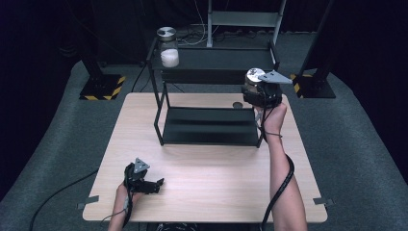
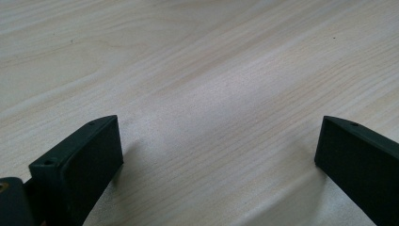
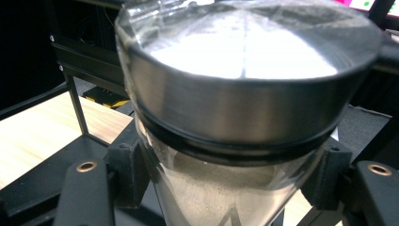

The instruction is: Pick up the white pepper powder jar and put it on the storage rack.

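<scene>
Your right hand-held gripper (image 3: 221,188) is clamped on a metal-lidded jar (image 3: 244,108) beside the black rack (image 1: 211,57), while your left hand-held gripper (image 2: 216,155) gapes wide over the bare bench (image 2: 211,70).

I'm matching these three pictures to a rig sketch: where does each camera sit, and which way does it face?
High view: above the person's side, looking forward and down on the table and black rack; both forearms and grippers show.
Left gripper view: rides the left gripper, facing bare tabletop between open jaws.
Right gripper view: rides the right gripper, facing the metal-lidded jar it clamps.
Shared: high and right gripper views both show that jar and the rack.
</scene>
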`<state>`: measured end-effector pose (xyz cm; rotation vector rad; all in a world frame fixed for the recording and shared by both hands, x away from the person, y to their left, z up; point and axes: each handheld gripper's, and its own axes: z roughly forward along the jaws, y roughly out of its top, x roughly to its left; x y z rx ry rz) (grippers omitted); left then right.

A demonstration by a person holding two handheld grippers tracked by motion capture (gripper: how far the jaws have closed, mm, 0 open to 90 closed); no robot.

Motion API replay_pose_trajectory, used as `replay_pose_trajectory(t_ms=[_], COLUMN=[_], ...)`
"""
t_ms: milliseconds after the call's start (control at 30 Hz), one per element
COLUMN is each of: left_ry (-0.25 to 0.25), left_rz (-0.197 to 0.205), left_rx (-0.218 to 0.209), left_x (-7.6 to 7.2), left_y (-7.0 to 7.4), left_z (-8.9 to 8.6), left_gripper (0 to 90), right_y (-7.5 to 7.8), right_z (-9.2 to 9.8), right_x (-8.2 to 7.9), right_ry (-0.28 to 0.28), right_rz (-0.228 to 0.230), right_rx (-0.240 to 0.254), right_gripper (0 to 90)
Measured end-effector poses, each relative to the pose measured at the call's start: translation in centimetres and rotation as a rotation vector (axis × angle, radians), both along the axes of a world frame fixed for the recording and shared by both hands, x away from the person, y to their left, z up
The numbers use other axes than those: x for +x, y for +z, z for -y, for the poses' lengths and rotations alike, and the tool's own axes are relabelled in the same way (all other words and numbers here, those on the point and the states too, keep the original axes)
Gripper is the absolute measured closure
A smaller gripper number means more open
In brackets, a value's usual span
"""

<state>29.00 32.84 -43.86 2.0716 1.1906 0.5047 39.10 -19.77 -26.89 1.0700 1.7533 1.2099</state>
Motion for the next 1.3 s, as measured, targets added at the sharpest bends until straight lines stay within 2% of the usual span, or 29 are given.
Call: replay_pose_trajectory(t_ms=[633, 833, 1000, 1300], left_ry=[0.0, 0.0, 0.0, 0.0], left_rz=[0.0, 0.0, 0.0, 0.0], left_rx=[0.0, 0.0, 0.0, 0.0], left_x=[0.0, 0.0, 0.0, 0.0], left_y=[0.0, 0.0, 0.0, 0.0], left_z=[0.0, 0.0, 0.0, 0.0], left_gripper=[0.7, 0.8, 0.8, 0.7], right_y=[1.8, 2.1, 2.4, 3.9], right_z=[0.6, 0.7, 0.6, 0.8], right_x=[-0.6, -0.7, -1.2, -1.9], right_ry=[0.008, 0.016, 0.022, 0.034], right_rz=[0.033, 0.025, 0.038, 0.072], right_rx=[0.025, 0.025, 0.014, 0.017], right_gripper=[30.2, 30.2, 30.2, 30.2])
